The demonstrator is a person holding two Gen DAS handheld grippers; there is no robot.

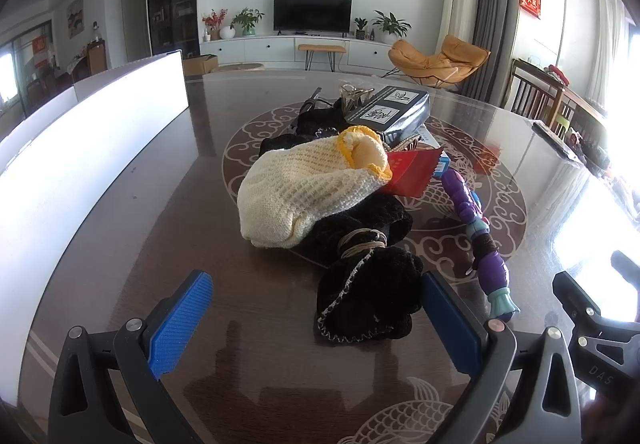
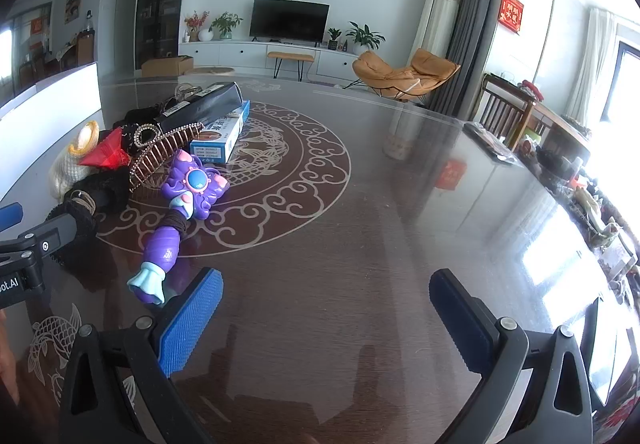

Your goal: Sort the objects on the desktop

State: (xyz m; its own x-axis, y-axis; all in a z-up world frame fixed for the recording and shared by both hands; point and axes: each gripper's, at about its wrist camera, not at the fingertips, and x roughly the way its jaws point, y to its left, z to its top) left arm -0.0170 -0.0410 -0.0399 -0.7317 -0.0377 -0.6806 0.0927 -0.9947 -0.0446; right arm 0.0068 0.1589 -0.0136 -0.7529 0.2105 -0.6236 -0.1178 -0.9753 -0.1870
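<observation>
A heap of objects lies on the dark wooden table [image 1: 160,228]. Nearest to me is a black fuzzy cloth [image 1: 372,292] bound with rubber bands, and a cream knit hat [image 1: 296,191] rests on it. Behind are a red envelope [image 1: 412,169], a dark box [image 1: 394,109] and a purple toy [image 1: 480,232]. My left gripper [image 1: 316,324] is open, with the black cloth just ahead against its right finger. My right gripper [image 2: 326,320] is open over bare table. The purple toy [image 2: 186,203] lies to its left, beside a hair claw [image 2: 164,153] and a blue box [image 2: 224,133].
White bins [image 1: 92,131] stand along the table's left side. Clutter sits on the table's far right edge [image 2: 580,179], with wooden chairs [image 2: 504,115] behind it. The left gripper's body [image 2: 36,244] shows at the left edge of the right wrist view.
</observation>
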